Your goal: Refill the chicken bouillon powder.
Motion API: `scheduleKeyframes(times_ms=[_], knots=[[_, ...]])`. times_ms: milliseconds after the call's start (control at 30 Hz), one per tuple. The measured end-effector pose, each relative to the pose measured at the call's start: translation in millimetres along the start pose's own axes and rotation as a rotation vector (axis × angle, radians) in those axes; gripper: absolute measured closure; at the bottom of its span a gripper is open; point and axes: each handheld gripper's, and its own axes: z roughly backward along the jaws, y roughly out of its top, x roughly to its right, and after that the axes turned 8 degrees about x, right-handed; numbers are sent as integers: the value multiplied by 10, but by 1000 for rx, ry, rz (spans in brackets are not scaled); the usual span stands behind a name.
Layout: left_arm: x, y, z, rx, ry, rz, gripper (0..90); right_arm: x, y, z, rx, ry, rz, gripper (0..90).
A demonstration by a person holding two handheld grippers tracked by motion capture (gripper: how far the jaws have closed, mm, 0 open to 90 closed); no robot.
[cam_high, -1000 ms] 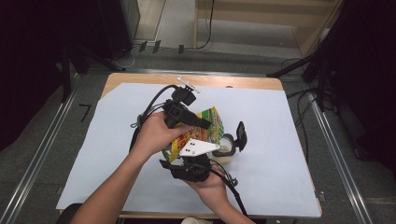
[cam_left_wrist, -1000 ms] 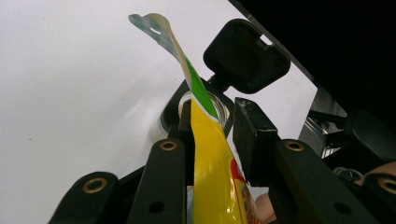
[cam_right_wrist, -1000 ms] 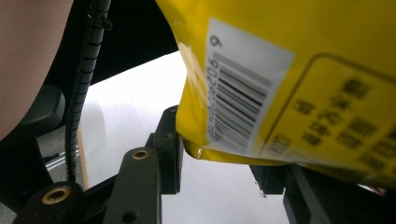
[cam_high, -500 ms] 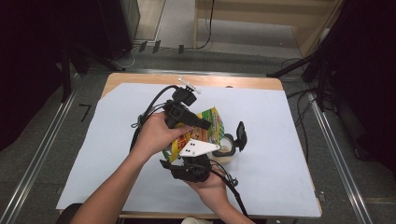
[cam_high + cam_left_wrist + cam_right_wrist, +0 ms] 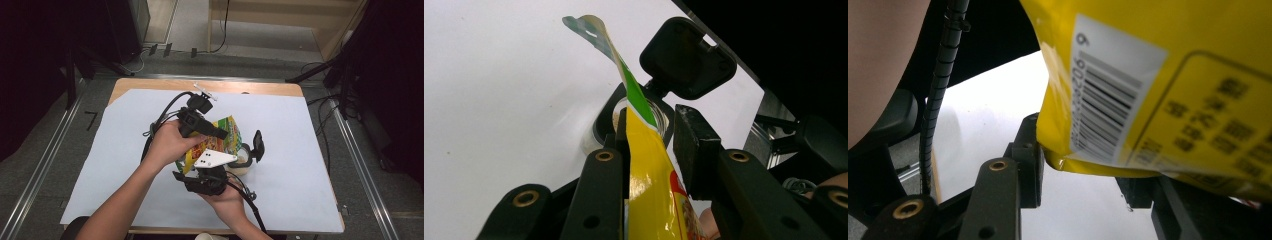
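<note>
A yellow and green snack bag [image 5: 227,131] is held tilted above a small clear jar [image 5: 243,157], whose black flip lid [image 5: 258,145] stands open. My left gripper [image 5: 222,134] is shut on the bag near its top. In the left gripper view the bag [image 5: 649,165] runs edge-on between the jaws of that gripper [image 5: 654,130], its tip over the jar's mouth [image 5: 606,112] and beside the lid [image 5: 686,57]. My right gripper [image 5: 202,175] grips the bag's lower end from underneath. In the right gripper view the barcoded corner [image 5: 1158,75] sits between its jaws [image 5: 1083,170].
A pale sheet [image 5: 310,150] covers the wooden table [image 5: 150,82]. Black cables [image 5: 165,112] trail from both grippers across it. Metal rails [image 5: 45,155] run along the floor on either side. Both forearms come in from the table's near edge.
</note>
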Motion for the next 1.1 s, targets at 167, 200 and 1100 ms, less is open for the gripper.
scheduleKeyframes(times_ms=[167,200,1100], knots=[[10,16,-17,0,-8,-5,739,12,-5,17,5,-7,3,610],[12,17,-21,-1,-8,-4,739,11,-5,21,4,-10,1,609],[14,35,-91,-15,-20,-8,742,18,-30,50,6,-26,-10,609]])
